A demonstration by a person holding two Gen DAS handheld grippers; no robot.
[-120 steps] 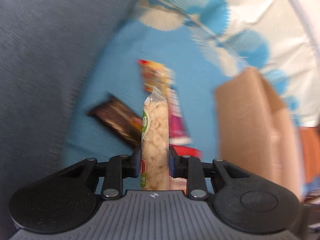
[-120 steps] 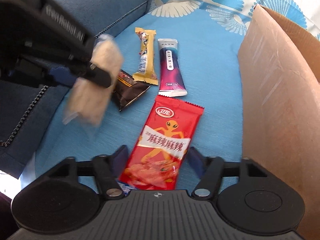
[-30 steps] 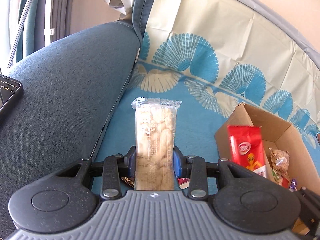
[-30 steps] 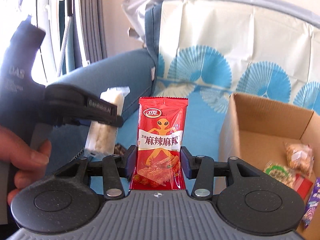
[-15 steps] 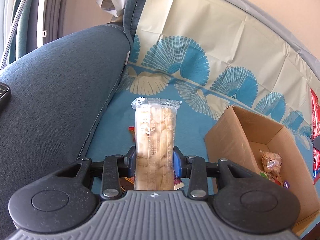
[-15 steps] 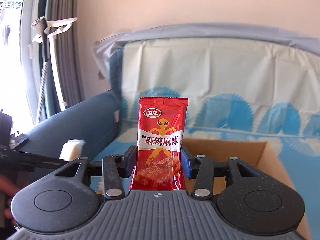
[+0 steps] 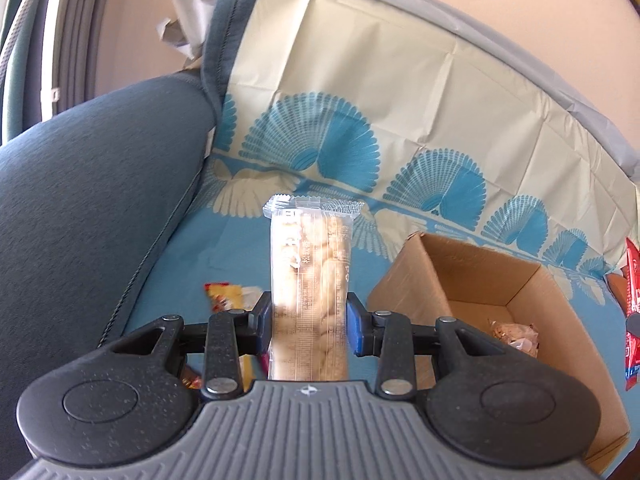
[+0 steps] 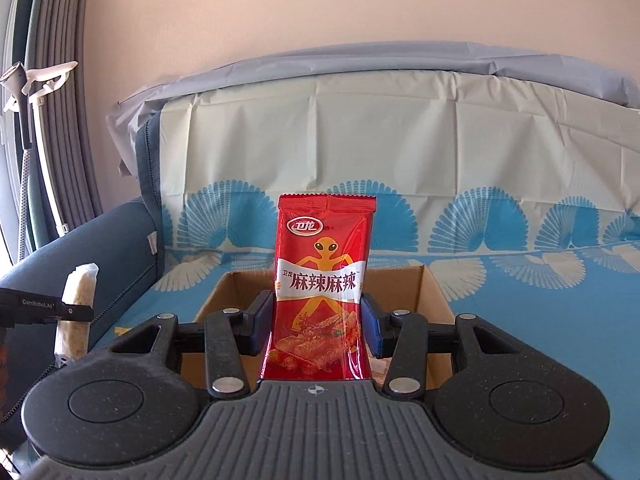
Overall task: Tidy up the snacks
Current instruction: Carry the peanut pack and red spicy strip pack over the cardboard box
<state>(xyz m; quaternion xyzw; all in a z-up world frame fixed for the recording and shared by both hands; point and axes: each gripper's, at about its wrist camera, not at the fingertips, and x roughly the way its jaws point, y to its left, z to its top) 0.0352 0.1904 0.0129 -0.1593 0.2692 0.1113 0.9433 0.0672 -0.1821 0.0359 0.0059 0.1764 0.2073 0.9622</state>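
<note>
My left gripper (image 7: 308, 326) is shut on a clear pack of pale biscuits (image 7: 310, 264), held upright above the blue sofa seat. To its right stands an open cardboard box (image 7: 424, 276) with a snack bag (image 7: 514, 334) inside. My right gripper (image 8: 316, 326) is shut on a red spicy-strip packet (image 8: 322, 280), upright over the near side of the same cardboard box (image 8: 430, 288). The red packet (image 7: 632, 312) shows at the right edge of the left wrist view. The biscuit pack (image 8: 78, 304) and the left gripper's finger (image 8: 48, 308) appear at the left of the right wrist view.
A yellow-red snack (image 7: 224, 294) and other wrappers lie on the seat behind my left fingers. The dark blue armrest (image 7: 88, 208) rises on the left. The patterned cover (image 8: 400, 160) drapes the backrest. A curtain (image 8: 52, 140) hangs at far left.
My right gripper has carried the red packet rightwards from beside the left gripper to over the box. My left gripper has shifted a little towards the box with the biscuit pack.
</note>
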